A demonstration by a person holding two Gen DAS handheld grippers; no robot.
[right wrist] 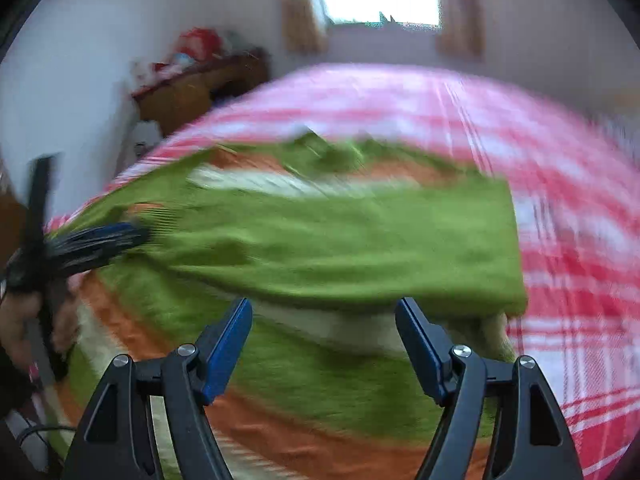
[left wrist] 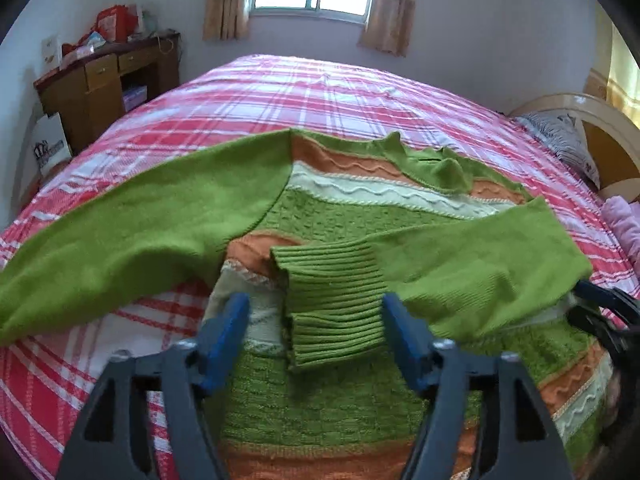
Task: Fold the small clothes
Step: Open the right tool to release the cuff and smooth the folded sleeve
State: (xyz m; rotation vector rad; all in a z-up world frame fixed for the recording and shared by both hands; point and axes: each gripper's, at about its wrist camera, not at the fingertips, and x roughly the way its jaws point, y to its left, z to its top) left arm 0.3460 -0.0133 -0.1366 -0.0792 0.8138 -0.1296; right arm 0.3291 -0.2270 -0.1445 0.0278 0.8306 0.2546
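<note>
A green knitted sweater (left wrist: 320,208) with orange and white bands lies flat on the bed. One sleeve (left wrist: 140,220) stretches out to the left. The other sleeve (left wrist: 480,272) is folded across the body, and its ribbed cuff (left wrist: 336,300) lies between the fingers of my left gripper (left wrist: 316,312), which stands open with the pads off the cloth. The right wrist view is blurred. There my right gripper (right wrist: 324,316) hangs open over the folded sleeve (right wrist: 360,248), nothing between its pads. The left gripper (right wrist: 100,240) shows at that view's left edge, held by a hand (right wrist: 20,320).
The bed carries a red, pink and white plaid cover (left wrist: 320,92). A wooden desk (left wrist: 100,84) piled with items stands at the back left. A patterned pillow (left wrist: 568,140) and a pink cloth (left wrist: 624,224) lie at the right by the headboard.
</note>
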